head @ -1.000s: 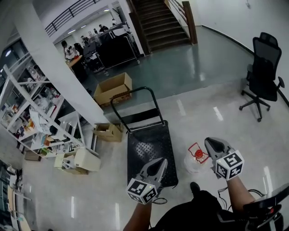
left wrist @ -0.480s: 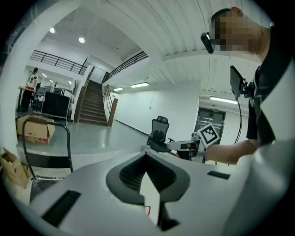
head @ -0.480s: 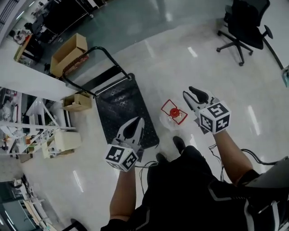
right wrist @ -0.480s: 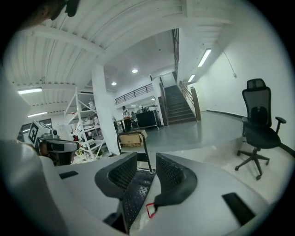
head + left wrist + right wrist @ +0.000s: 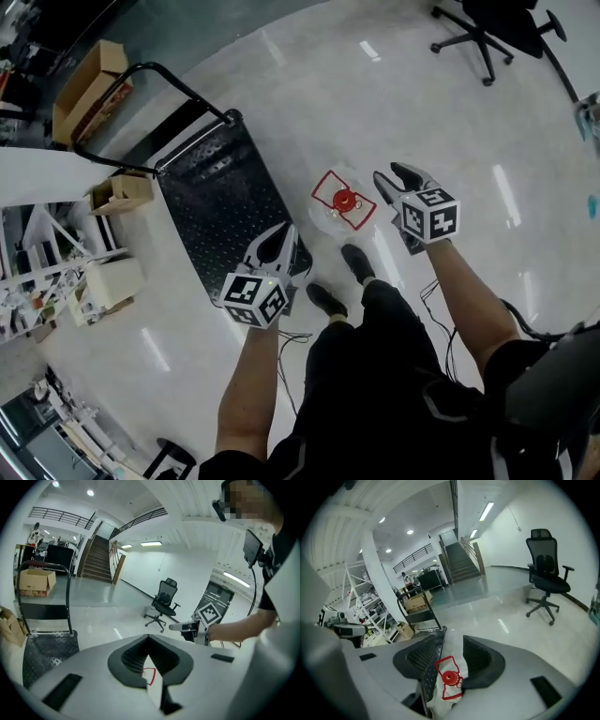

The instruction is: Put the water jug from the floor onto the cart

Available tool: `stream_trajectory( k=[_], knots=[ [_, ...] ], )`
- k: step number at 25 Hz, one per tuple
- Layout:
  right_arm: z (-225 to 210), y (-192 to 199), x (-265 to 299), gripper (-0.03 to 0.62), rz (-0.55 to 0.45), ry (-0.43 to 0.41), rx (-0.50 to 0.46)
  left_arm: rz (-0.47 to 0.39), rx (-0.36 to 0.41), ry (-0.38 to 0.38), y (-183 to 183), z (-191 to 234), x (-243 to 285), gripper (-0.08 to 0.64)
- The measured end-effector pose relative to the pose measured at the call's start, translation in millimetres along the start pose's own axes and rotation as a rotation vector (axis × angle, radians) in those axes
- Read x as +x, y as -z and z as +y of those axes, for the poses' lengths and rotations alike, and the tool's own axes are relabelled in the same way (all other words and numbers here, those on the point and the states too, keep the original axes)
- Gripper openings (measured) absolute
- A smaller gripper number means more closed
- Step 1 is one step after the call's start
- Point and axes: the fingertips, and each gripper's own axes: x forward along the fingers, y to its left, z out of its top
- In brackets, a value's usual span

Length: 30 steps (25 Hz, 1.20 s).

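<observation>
Head view: water jug (image 5: pixel 342 202) stands on floor, just right of cart (image 5: pixel 211 197), near feet. Right gripper (image 5: pixel 394 178) jaws just opened wide, jug below, untouched. Left gripper (image 5: pixel 278 242) pinched closed, empty. Jug likely heavy, sloshing, slick-walled; take red handle (image 5: pixel 444 660).

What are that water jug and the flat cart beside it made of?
The water jug looks like clear plastic: the floor shows through its body; cap and carry handle are glossy red, probably plastic too. The cart deck seems dark, matte metal with a raised tread pattern, though a rubber mat cannot be ruled out.
</observation>
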Motion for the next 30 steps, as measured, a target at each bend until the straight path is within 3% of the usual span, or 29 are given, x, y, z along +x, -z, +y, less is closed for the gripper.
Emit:
stream_trajectory(
  k=[6, 10, 14, 20, 30],
  knots=[
    [-30, 86, 46, 0.167, 0.131, 0.046, 0.131, 0.147, -0.13, 0.003, 75, 23, 45, -0.008],
    [-45, 142, 75, 0.167, 0.213, 0.077, 0.213, 0.231, -0.153, 0.04, 120, 32, 77, -0.008],
    [-58, 193, 93, 0.167, 0.283, 0.107, 0.298, 0.389, -0.134, 0.085, 177, 36, 100, -0.008],
    [-68, 244, 108, 0.167, 0.332, 0.127, 0.436, 0.361, -0.307, -0.001, 212, 48, 109, -0.008],
    [-71, 275, 129, 0.155, 0.384, 0.108, 0.578, 0.356, -0.307, 0.005, 220, 46, 107, -0.008]
  ],
)
